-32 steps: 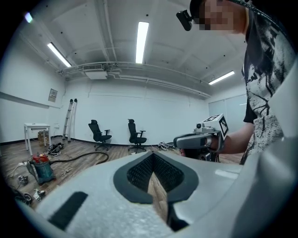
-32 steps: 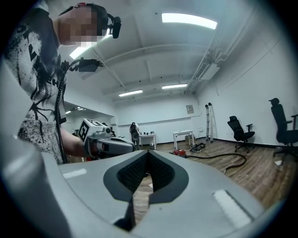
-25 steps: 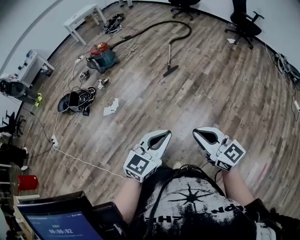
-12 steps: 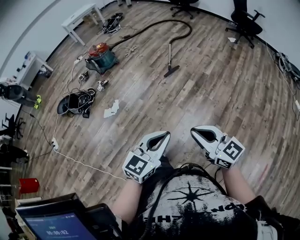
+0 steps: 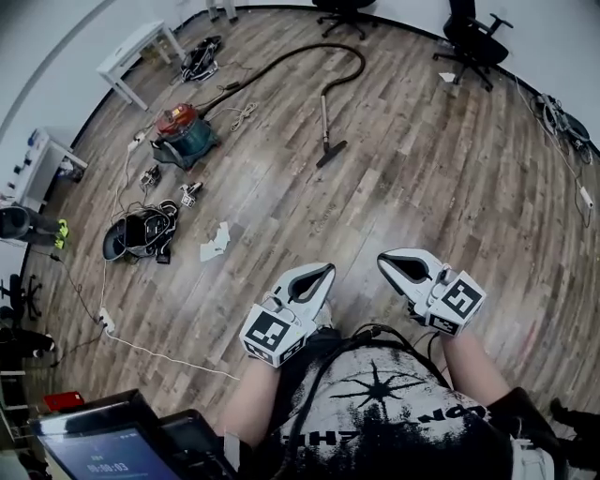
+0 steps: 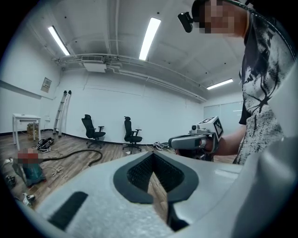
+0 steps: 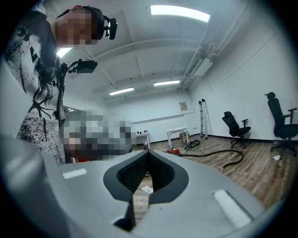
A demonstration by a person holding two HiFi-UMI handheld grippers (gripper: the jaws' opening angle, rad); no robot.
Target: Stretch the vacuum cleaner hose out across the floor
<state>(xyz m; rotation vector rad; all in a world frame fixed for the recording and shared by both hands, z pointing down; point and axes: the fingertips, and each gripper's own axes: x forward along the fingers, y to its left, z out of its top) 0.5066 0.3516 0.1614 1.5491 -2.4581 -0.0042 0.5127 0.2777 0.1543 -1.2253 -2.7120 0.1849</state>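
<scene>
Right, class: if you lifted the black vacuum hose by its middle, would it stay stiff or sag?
Probably sag: the hose lies in a loose curve, so it looks floppy. The straight wand at its end likely stays rigid. Pulling hard might drag the vacuum cleaner, since the hose joins it.

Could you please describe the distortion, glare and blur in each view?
Head view: fisheye curves the floor edge into an arc, with a pale sheen mid-floor. Left gripper view: dark corners, blown-out ceiling lights, close-up left gripper soft. Right gripper view: dark corners, one glaring ceiling light.
</scene>
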